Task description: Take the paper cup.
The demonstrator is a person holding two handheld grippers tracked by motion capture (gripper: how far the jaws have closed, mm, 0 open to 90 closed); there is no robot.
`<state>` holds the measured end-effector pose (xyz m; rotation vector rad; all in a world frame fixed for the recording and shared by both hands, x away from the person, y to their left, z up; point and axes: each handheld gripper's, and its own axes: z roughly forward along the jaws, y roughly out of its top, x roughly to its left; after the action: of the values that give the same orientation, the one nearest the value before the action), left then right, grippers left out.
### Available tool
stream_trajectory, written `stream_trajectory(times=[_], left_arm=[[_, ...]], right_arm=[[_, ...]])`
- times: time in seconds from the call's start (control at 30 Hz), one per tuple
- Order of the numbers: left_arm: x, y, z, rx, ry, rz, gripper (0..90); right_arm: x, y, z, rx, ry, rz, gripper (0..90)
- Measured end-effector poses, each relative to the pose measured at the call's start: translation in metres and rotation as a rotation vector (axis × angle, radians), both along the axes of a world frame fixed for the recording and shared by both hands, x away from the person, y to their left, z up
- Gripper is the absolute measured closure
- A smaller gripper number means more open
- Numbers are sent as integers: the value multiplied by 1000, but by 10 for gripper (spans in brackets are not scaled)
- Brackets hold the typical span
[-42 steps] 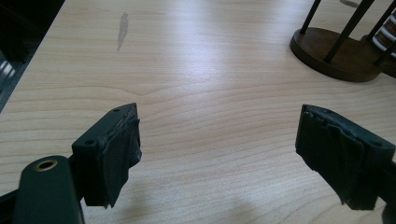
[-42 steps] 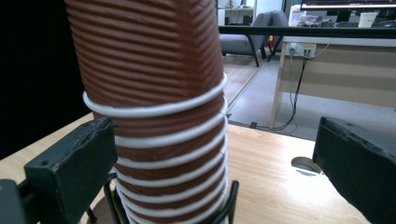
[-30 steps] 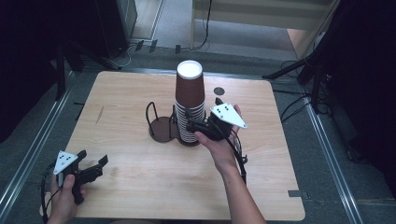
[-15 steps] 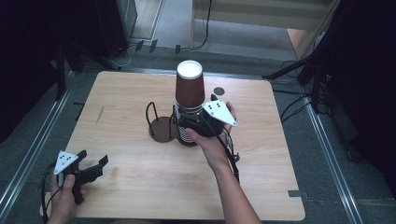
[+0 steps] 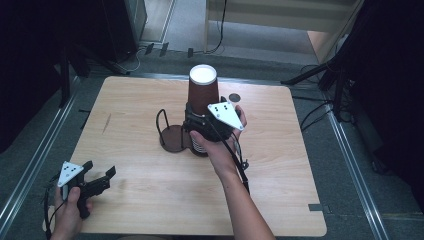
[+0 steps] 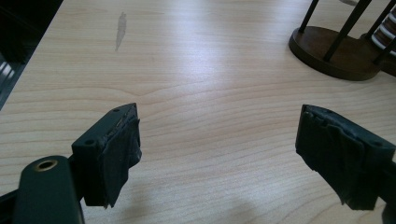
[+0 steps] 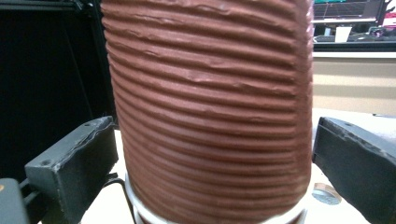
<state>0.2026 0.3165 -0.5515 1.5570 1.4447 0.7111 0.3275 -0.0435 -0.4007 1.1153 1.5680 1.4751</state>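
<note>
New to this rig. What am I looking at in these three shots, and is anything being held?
A person works a hand-held gripper in each hand at a wooden table. The high view looks down from above; the other two cameras ride on the grippers.

On the table stand a stack of brown ribbed paper cups and a dark round wire holder.

The right gripper has its fingers on either side of the cup stack, with gaps showing, so no grip yet. The left gripper hangs open over bare wood.
</note>
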Motion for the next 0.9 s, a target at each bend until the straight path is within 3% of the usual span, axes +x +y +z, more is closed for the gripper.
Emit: stream_trajectory(times=[0.63,0.9], left_arm=[[0,0,0,-8,-2,3,145],[0,0,0,-4,-2,1,145]], right_arm=[[10,14,4,-15,-9,-69,65],[10,16,6,-26,-11,-67,71]])
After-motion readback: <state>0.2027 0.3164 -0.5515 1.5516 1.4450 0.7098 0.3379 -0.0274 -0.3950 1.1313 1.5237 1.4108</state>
